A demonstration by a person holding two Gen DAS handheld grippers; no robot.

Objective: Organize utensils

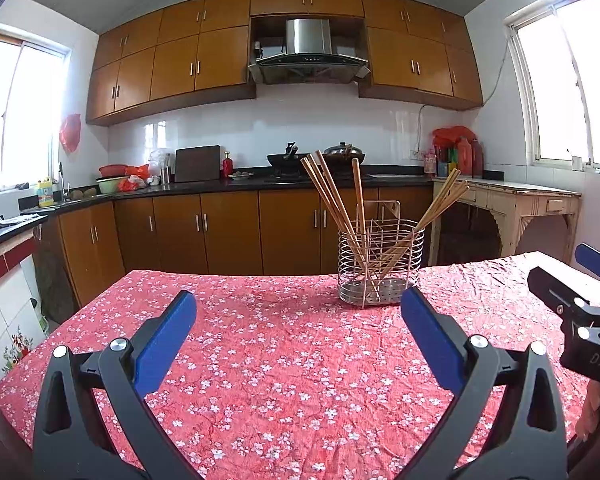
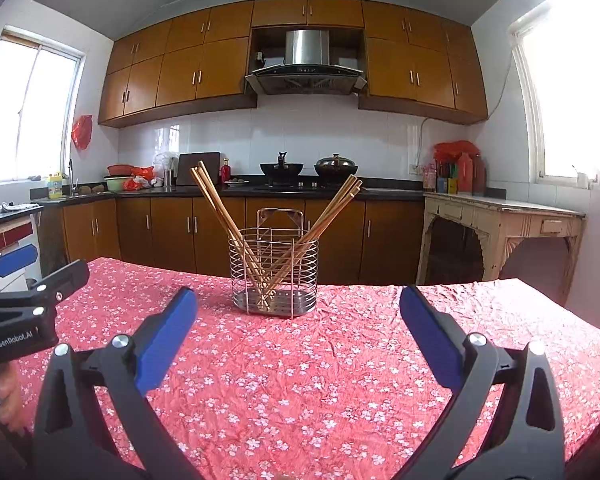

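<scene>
At the far left of the kitchen a window lets in bright light, and a dark worktop runs along the back wall under brown wall cupboards. On that worktop sit a yellow bottle, a green basin and a dark board leaning on the tiles.

Nearer, the counter wears a red cloth printed with small white flowers. The left gripper hovers low over its near half with its blue pads spread wide and nothing between them. In the right wrist view it shows at the left edge, beside the right gripper.

In the middle of the back wall a steel range hood hangs over two woks.

The wire utensil holder stands upright on the far part of the counter, ahead of both grippers and well apart from them. Wooden chopsticks stand in it, one bunch leaning left and another leaning right.

The right gripper hovers over the near right half of the counter, its jaws likewise wide and empty, pointing at the holder and its chopsticks.

At the far right stand red bottles, a pale wooden side table and a second window.
</scene>
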